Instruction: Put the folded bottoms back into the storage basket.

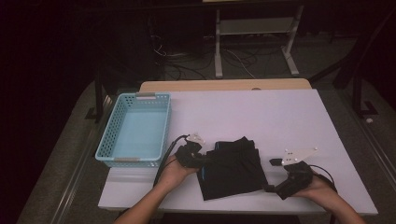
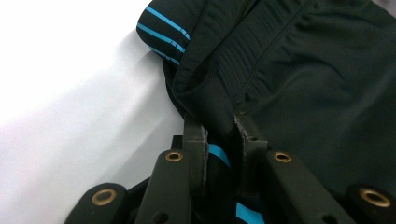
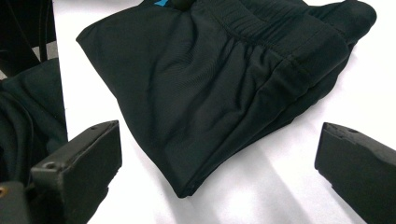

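White table [image 1: 280,112] bears folded black garment [image 1: 233,170] and blue basket [image 1: 135,128]; dark room.

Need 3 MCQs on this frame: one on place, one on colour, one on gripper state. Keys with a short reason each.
1. Where is the basket?
A. left of the black garment
B. right of it
C. on top of it

2. What colour are the garment's stripes?
A. red
B. blue
C. yellow

3. How does the right gripper stand?
A. shut on the garment
B. shut on the basket
C. open, holding nothing

Key: 1 A, the high view shows the basket at the table's left. 2 B, the left gripper view shows blue lines on black. 3 C, its jaws stand wide apart short of the cloth, while the left gripper pinches the garment's edge.
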Tool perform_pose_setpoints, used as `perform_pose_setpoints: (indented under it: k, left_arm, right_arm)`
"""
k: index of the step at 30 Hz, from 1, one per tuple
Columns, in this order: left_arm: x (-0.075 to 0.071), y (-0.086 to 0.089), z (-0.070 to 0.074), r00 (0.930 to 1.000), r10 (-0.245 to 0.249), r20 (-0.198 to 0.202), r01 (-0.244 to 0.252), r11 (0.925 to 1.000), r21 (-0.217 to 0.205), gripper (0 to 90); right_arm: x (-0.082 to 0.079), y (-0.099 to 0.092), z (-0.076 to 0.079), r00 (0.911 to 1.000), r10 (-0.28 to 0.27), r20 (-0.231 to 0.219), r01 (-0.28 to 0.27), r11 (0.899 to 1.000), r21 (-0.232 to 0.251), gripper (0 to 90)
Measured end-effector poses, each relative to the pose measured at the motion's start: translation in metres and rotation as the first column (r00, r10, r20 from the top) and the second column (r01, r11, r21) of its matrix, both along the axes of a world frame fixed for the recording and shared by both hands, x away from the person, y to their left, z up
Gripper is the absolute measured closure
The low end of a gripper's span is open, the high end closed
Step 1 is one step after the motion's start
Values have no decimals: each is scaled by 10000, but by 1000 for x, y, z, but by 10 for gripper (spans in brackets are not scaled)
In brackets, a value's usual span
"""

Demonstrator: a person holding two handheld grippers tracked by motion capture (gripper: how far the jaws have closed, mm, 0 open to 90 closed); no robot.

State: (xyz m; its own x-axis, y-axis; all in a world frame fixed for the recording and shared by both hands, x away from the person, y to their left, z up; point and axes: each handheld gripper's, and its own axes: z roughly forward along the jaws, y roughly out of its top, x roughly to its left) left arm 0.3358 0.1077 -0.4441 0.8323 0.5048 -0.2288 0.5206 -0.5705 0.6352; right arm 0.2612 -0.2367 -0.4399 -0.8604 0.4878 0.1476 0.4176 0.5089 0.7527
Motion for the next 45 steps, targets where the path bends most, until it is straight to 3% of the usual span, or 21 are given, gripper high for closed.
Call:
perform_pose_setpoints:
  k: [14, 20, 26, 30, 38, 45]
  left_arm:
    - [22, -7, 13, 9994, -334, 110, 332, 9993, 150, 787]
    - [22, -6, 10, 9995, -292, 144, 290, 9994, 179, 787]
    - [22, -6, 7, 9994, -317, 161, 314, 9993, 187, 786]
    - [22, -6, 5, 9992, -347, 193, 342, 9991, 268, 786]
    - [21, -7, 4, 9990, -374, 256, 364, 9986, 397, 783]
    - [20, -7, 3, 9989, -354, 299, 342, 9986, 400, 783]
  right_arm:
    - [-2, -1, 2, 9999, -7, -164, 8, 10000, 52, 73]
    - [-8, -3, 3, 9993, 136, -355, -144, 9996, -228, 203]
    - [-11, 5, -4, 9971, 537, -538, -592, 9924, -1078, 372]
    - [-11, 6, -6, 9956, 679, -642, -756, 9891, -1267, 457]
    - [-14, 14, -6, 9952, 933, -304, -972, 9792, -1780, 575]
    - [-14, 18, -6, 9927, 1206, -96, -1201, 9735, -1948, 738]
